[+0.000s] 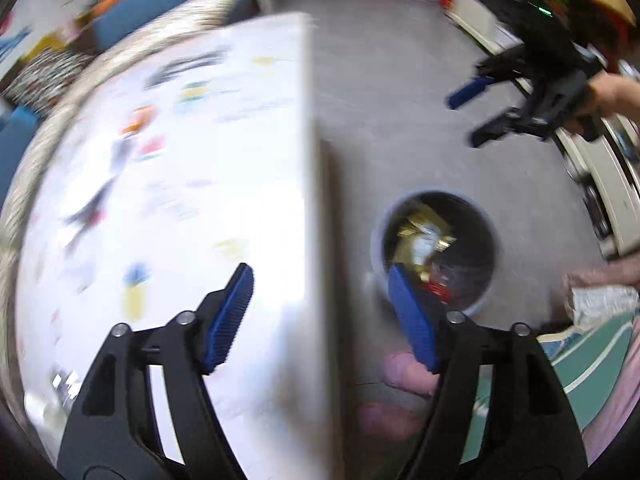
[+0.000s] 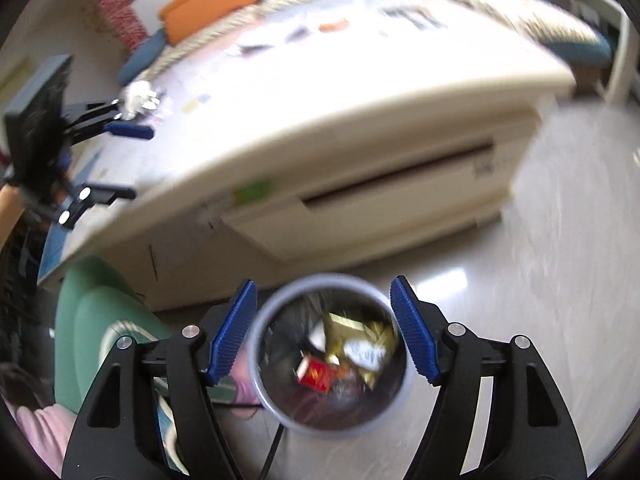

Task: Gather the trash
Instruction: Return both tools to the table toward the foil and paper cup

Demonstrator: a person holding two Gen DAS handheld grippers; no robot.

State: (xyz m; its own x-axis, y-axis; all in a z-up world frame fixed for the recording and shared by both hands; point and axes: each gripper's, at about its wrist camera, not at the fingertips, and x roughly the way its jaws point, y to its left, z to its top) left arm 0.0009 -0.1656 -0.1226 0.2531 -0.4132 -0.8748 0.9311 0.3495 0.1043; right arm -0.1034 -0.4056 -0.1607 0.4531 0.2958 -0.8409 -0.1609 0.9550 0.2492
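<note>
Currently, the trash bin (image 2: 328,354) stands on the floor (image 2: 540,300) just beside the white table (image 2: 360,92), holding gold and red wrappers (image 2: 348,352). Directly above the bin, the right tool (image 2: 323,332) hangs with its jaws spread and empty. Over the table edge nearest the bin, the left tool (image 1: 320,316) is likewise spread and empty.

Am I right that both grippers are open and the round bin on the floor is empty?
Not quite. Both the left gripper and right gripper are open, but the bin is not empty: the right wrist view shows wrappers inside it.
</note>
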